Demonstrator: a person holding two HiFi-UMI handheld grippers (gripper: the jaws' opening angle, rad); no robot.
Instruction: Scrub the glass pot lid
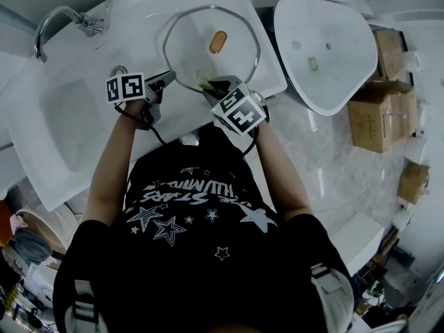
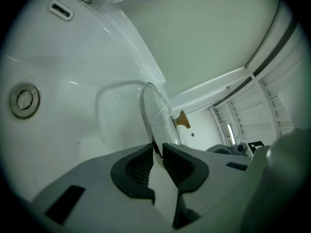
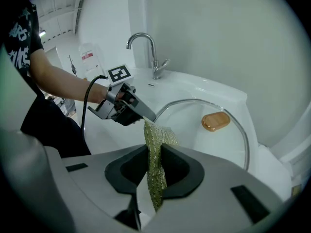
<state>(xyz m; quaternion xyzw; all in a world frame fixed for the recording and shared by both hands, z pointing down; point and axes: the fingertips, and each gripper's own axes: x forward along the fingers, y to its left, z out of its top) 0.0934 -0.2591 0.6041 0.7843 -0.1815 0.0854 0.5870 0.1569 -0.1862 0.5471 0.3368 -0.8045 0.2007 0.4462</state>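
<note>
1. One glass pot lid point(image 1: 211, 47) is counted, with one amber knob point(image 1: 218, 41) at its centre. It is found over the flat white deck of the washbasin point(image 1: 139, 26), to the right of the bowl.
2. Two grippers are counted. The left gripper point(image 1: 168, 80) is clamped on the lid's near left rim. Its pads are drawn almost together, with only the thin glass edge pinched between them.
3. The right gripper point(image 1: 211, 86) is closed on one green scrub pad point(image 3: 155, 149). The pad is held upright between the jaws, its top edge poking out at the lid's near rim.
4. One curved faucet point(image 1: 61, 18) is seen at the washbasin's far left, and a second white basin point(image 1: 326, 50) is set just to its right. A pale marbled floor point(image 1: 326, 175) is spread below, and three cardboard boxes point(image 1: 374, 123) are spotted along the right edge.
5. Only from the head view are the second basin, the boxes and the person's black star-printed shirt point(image 1: 194, 214) taken in.
6. Only in the left gripper view is the lid point(image 2: 158, 115) shown edge-on, with a round metal fitting point(image 2: 24, 100) and an overflow slot point(image 2: 60, 9) in the white surface.
7. Only in the right gripper view is the left gripper point(image 3: 141, 113) caught from the side, with the bare forearm point(image 3: 63, 79) behind it and the whole lid point(image 3: 194, 130) beyond the pad.
</note>
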